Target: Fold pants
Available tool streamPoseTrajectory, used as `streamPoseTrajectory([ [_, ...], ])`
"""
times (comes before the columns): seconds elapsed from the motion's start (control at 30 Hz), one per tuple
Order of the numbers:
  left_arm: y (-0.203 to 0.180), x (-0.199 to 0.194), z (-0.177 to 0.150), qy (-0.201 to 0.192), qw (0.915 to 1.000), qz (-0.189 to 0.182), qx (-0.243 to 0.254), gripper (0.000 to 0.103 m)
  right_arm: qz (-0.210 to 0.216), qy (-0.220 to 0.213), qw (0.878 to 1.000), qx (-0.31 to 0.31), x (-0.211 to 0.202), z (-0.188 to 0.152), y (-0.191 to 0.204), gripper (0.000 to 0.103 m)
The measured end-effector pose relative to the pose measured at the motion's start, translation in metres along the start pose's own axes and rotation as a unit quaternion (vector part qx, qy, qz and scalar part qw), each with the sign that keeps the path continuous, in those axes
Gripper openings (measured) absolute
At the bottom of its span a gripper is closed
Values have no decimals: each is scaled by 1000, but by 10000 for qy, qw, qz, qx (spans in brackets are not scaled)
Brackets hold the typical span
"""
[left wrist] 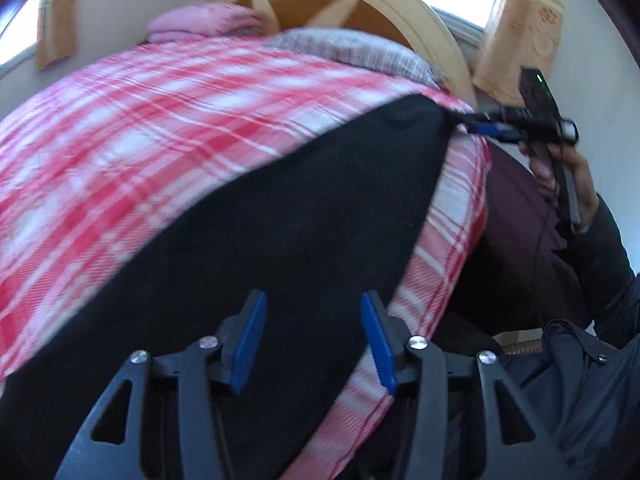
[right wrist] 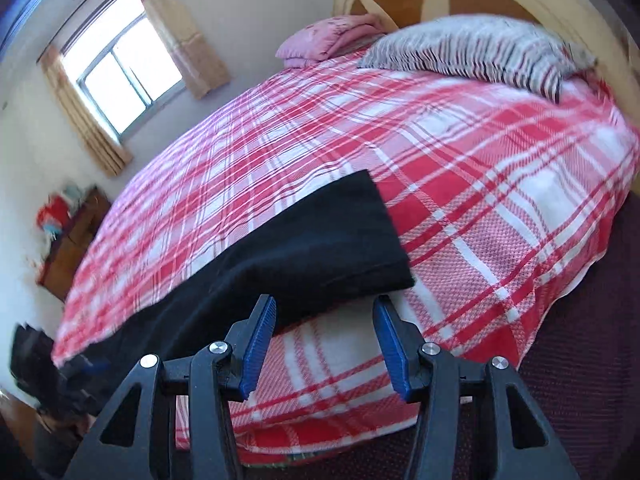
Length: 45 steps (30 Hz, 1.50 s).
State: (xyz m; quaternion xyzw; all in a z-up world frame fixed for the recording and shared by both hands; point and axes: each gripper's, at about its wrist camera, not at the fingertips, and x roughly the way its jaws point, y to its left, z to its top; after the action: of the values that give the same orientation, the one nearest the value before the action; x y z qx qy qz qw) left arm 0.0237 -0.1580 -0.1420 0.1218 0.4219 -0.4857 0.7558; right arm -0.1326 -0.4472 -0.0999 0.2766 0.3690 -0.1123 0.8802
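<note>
Nearest the left wrist camera, the left gripper [left wrist: 314, 336] had its jaws apart, hovering over the black pants [left wrist: 256, 240] with nothing between the blue pads. In the right wrist view the right gripper [right wrist: 325, 344] was likewise parted and empty, poised just short of the near edge of the pants, above the bedcover.

Beyond the jaws, the pants lay flat in a long dark band along the near side of the red-and-white checked bedcover [left wrist: 132, 120], one squared end toward the right gripper. In the left view that gripper's tips sat right at the far corner of the cloth; whether they touched it could not be told.

Farther off were a striped pillow [right wrist: 480, 52], a folded pink cloth [right wrist: 332, 36] and the wooden headboard [left wrist: 420, 12].

The step looked like one fold laid down and let go. The next move probably called for both jaws to take one end and carry it over to the other.
</note>
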Motion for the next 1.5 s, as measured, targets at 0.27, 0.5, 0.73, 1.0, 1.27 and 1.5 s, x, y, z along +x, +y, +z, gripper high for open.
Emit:
streamPoseTrajectory([
  [0.27,-9,18,-5,88,9999,-139,33,55,269,-155,9987,400,5,20,-20,27],
  [0.5,-5,17,-7,47,9996,-274,-23,55,357,-488,9979,217,-1,51,-6,6],
  [0.73,-2,19,-9,-27,9993,-371,-89,57,-252,-380,9990,-14,8,44,-2,6],
  [1.0,1,4,-14,37,9999,-71,-89,57,-752,-435,9961,135,1,40,-32,49],
  [1.27,43,-58,-44,-192,9923,1201,-225,59,-455,-621,9970,-72,5,52,-16,49],
  [1.5,119,-123,-97,-262,9623,2389,-1274,60,113,-343,9941,-1020,33,42,43,49],
])
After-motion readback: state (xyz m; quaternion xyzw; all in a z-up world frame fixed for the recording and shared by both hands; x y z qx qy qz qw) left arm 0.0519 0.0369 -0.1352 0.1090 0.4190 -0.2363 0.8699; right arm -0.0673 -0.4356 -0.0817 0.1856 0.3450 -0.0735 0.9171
